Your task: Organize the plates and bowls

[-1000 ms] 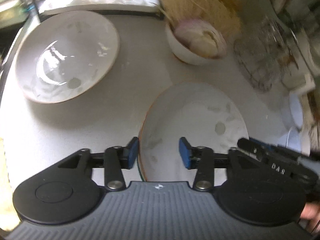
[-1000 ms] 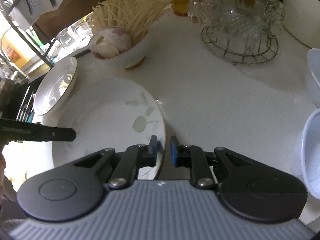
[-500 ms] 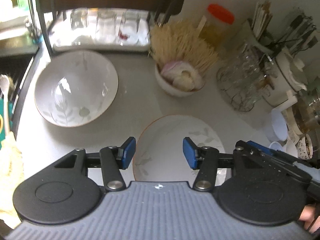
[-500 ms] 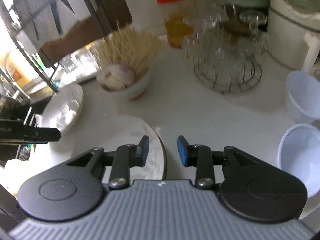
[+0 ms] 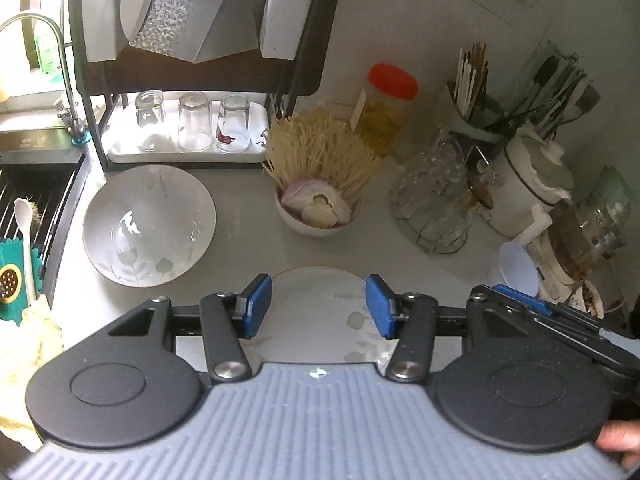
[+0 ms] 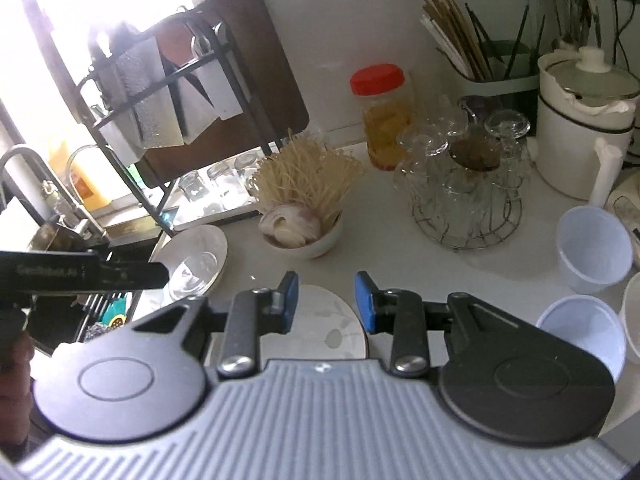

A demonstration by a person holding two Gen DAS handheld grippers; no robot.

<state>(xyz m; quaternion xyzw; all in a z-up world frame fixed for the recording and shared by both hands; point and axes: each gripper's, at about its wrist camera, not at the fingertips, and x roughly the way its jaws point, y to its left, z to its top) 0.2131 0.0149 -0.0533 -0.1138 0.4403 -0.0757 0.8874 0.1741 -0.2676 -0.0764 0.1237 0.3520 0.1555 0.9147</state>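
Observation:
A white leaf-patterned plate [image 5: 320, 312] lies flat on the counter below both grippers; it also shows in the right wrist view [image 6: 328, 332]. A large white leaf-patterned bowl [image 5: 148, 226] sits to its left near the sink, and shows in the right wrist view [image 6: 196, 260]. My left gripper [image 5: 318, 306] is open and empty, raised above the plate. My right gripper [image 6: 326, 302] is open and empty, also above the plate. The right gripper's body shows at the right edge of the left wrist view [image 5: 560, 320].
A small bowl of noodles and garlic [image 5: 320, 208] stands behind the plate. A wire rack of glasses [image 5: 440, 208], red-lidded jar [image 5: 386, 108], white pot [image 6: 580, 140] and plastic cups [image 6: 592, 252] crowd the right. A dish rack [image 5: 200, 60] and sink [image 5: 32, 208] are left.
My right gripper let go of the plate's rim and opened. Both grippers rose and pulled back from the plate, which now lies flat on the counter.

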